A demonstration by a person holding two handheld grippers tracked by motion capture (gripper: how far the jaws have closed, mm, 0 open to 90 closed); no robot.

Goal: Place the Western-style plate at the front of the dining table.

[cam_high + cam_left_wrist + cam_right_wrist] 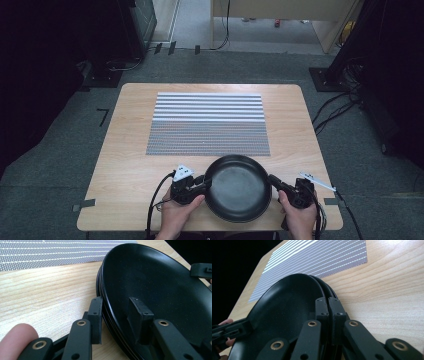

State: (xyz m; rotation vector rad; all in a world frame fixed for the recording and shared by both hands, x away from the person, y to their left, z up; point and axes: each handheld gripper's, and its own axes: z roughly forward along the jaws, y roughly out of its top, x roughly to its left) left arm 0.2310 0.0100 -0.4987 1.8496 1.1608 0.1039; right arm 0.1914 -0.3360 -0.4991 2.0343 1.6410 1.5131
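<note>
The stack of black plates (238, 187) sits at the near edge of the counter (125, 150), midway between the two hands, with the left tongs (204, 185) at its left rim and the right tongs (272, 181) at its right rim, so each hand is about equally close and the stack lies straight inward from both. In the left gripper view the left tongs (120, 315) straddle the rim: one jaw stands outside the stacked edges and the other inside the top plate's bowl, set at a moderate width; whether the pads truly press on the stack I cannot tell for sure, since a little gap seems to show on the outer side. In the right gripper view the right tongs (328, 307) are closed narrow, jaws nearly touching, apparently pinching the thin rim of the top plate. The plates are round, so there is no long axis to line up; what matters is that the two grips face each other across the full width, suiting a level lift or a slide toward the far side. Beyond the stack, touching or just past its far rim, lies one grey striped mat (207, 124). By the layered edges there appear to be three or four plates, though the count is hard to fix. Two tongs, one mat, one counter.
</note>
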